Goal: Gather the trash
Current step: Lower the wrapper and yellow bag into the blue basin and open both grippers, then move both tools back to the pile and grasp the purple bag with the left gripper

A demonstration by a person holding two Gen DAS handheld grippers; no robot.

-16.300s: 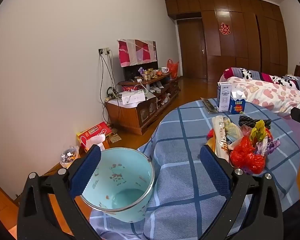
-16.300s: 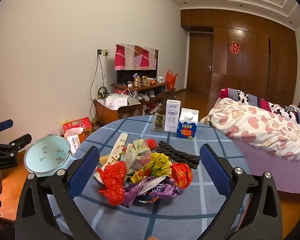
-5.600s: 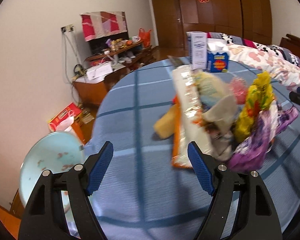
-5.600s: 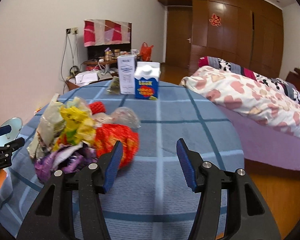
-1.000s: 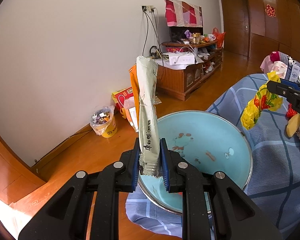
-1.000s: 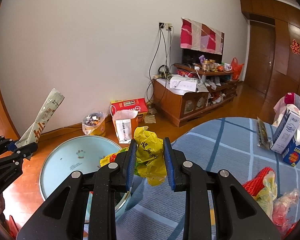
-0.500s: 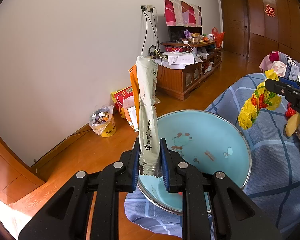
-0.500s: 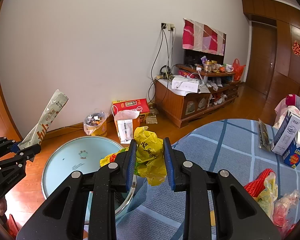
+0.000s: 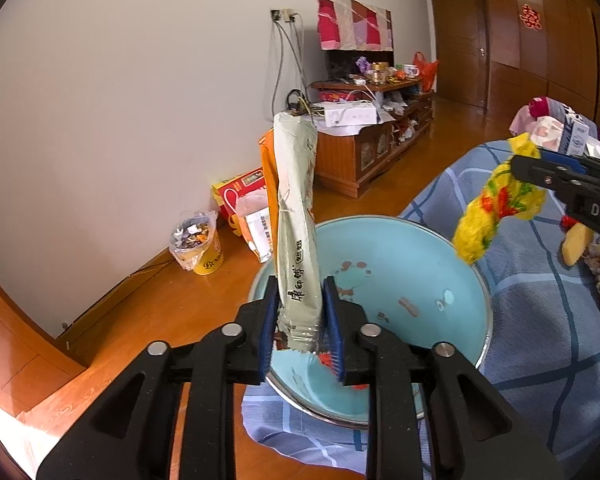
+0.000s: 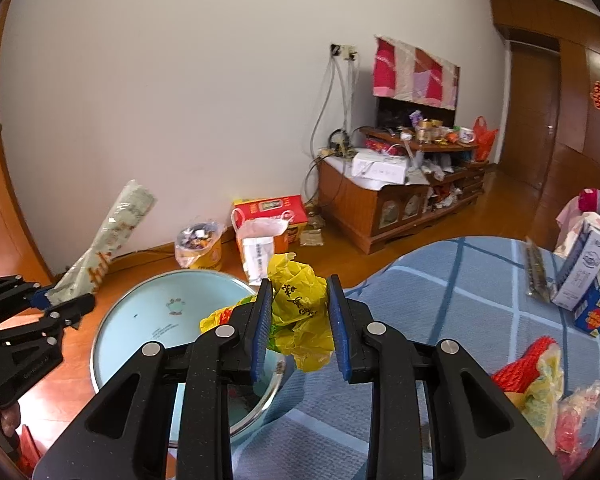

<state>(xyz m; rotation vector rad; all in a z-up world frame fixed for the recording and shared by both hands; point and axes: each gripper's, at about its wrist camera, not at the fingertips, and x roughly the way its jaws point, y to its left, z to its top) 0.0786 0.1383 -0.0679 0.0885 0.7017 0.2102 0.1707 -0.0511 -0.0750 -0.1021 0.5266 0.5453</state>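
Note:
A light blue bin stands on the floor against the table's edge. My left gripper hovers over the bin's near rim. A long pale green noodle wrapper stands upright between its blue pads. The jaws are opening, and a thin gap shows beside the wrapper. My right gripper is shut on a crumpled yellow plastic bag, held above the bin's rim on the table side.
The round table with a blue checked cloth carries a trash pile and two cartons at the right. On the wooden floor by the wall are a yellow tub, a red box and a low wooden cabinet.
The left jaws have parted slightly around the wrapper, which still stands upright. Both hands have kept about still, and the yellow bag stays gripped.

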